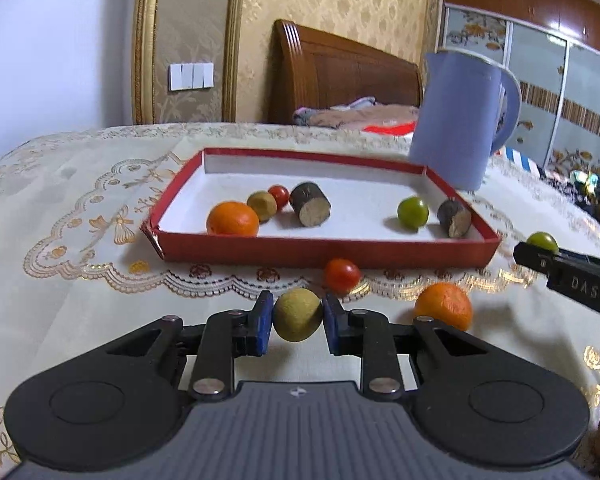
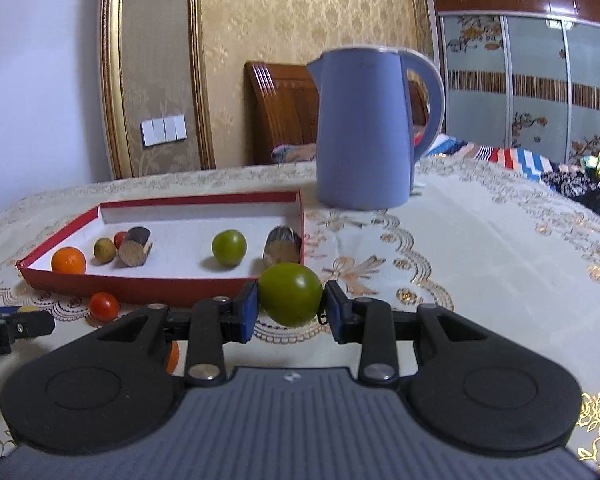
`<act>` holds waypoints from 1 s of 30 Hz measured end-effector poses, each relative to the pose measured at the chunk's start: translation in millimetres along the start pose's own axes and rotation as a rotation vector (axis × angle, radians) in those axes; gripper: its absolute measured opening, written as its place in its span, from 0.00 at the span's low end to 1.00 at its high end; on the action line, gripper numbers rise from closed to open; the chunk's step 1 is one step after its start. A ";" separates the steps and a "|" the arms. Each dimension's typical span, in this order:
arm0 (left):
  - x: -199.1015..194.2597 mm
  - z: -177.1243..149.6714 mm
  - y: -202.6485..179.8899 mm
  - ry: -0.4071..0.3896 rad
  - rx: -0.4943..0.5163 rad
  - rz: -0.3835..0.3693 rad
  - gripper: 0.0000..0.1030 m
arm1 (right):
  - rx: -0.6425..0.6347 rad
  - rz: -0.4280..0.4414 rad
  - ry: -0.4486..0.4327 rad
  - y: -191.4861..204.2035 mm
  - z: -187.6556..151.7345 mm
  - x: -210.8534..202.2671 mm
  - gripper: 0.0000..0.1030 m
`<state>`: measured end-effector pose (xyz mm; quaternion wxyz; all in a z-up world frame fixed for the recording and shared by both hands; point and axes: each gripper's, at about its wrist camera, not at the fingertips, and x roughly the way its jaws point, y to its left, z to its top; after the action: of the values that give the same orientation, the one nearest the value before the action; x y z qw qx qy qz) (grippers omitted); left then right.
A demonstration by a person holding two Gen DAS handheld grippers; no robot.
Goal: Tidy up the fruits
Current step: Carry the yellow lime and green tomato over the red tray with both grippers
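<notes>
My left gripper is shut on a yellow-green fruit, in front of the red tray. My right gripper is shut on a green fruit near the tray's front right corner; it also shows in the left wrist view. In the tray lie an orange, a yellowish fruit, a red tomato, a green fruit and two dark cut cylinders. A red tomato and an orange lie on the tablecloth before the tray.
A blue kettle stands behind the tray's right end. The table has an embroidered cream cloth. A bed with clothes and a wardrobe stand behind the table.
</notes>
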<state>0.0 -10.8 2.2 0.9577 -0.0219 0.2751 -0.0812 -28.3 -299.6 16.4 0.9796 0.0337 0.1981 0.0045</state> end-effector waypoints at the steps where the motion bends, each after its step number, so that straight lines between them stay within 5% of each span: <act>1: -0.2 1.6 -0.3 -0.001 0.006 -0.005 0.25 | -0.008 0.003 0.002 1.3 1.1 0.0 0.32; 30: 52.8 47.1 -1.6 0.001 0.054 0.107 0.25 | -0.048 0.021 0.127 30.2 34.5 65.7 0.32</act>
<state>68.8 -21.3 14.6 0.9608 0.0186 0.2740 -0.0373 45.7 -270.2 24.7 0.9655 0.0118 0.2592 0.0217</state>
